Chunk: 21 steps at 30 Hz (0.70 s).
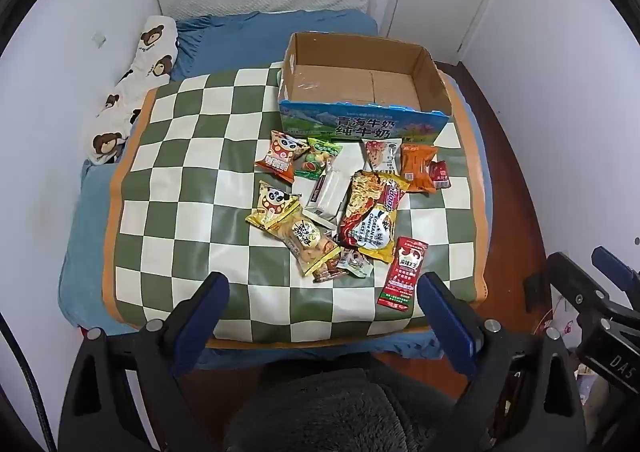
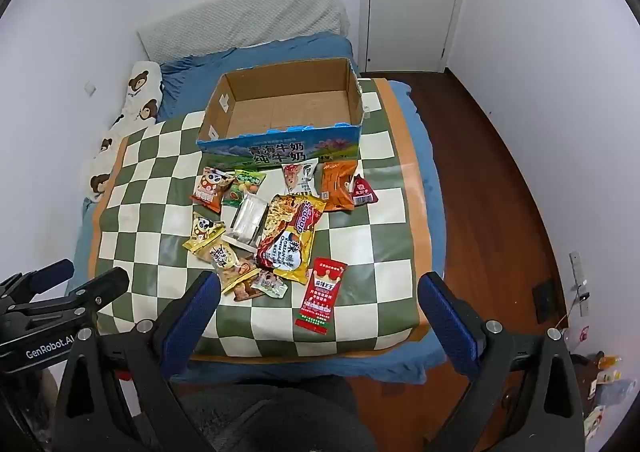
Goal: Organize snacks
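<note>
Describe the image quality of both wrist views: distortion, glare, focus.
Left wrist view: strong fisheye bend, dark corners, glare on the silver packet, cardboard box sharp. Right wrist view: same curved edges, glare on the silver packet, snack print readable, even indoor light.

Left gripper (image 1: 322, 292) hangs wide open, nothing between its blue pads, just short of the snack pile (image 1: 344, 204) strewn in front of the empty cardboard box (image 1: 360, 124) on the checkered mat (image 1: 180, 172).
</note>
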### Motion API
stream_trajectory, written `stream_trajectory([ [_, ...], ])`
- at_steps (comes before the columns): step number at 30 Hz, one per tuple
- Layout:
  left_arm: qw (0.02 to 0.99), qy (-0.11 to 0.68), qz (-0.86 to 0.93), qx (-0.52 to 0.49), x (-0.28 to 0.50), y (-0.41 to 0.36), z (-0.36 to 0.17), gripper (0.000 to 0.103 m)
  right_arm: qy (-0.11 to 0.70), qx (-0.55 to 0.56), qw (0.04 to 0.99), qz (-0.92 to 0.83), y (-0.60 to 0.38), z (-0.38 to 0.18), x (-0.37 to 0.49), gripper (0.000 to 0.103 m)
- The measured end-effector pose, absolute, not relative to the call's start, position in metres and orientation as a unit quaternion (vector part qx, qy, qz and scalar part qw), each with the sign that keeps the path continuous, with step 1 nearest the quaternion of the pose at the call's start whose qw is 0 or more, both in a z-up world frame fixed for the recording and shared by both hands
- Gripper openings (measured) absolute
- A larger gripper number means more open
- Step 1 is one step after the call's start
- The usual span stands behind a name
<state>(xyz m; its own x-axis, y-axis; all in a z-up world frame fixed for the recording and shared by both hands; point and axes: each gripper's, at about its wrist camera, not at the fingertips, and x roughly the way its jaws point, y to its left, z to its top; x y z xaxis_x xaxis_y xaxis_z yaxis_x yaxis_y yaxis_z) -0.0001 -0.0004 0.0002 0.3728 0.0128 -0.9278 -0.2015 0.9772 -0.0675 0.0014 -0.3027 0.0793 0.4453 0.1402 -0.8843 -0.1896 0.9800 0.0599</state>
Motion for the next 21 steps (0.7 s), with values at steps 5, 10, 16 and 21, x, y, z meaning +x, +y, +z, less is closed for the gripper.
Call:
stream_trajectory([
  [5,0.823,0.558,0.063,-0.088,0.001,0.0,0.0,0.096,0.52,-0.02,0.848,0.099,-0.303,0.079,0.002,0.101],
  [10,0.825,0.555,0.061,-0.088,0.001,0.0,-0.002,0.096,0.518,-0.024,0.85,0.099,-0.303,0.079,0.0,0.101],
  [16,0.825,0.555,0.062,-0.088,0.003,0.003,0.003,0.096,0.517,-0.019,0.85,0.098,-0.302,0.077,0.006,0.101],
  [21,0.825,0.555,0.06,-0.088,0.002,0.003,0.003,0.096,0.509,-0.019,0.855,0.098,-0.301,0.084,0.004,0.101],
])
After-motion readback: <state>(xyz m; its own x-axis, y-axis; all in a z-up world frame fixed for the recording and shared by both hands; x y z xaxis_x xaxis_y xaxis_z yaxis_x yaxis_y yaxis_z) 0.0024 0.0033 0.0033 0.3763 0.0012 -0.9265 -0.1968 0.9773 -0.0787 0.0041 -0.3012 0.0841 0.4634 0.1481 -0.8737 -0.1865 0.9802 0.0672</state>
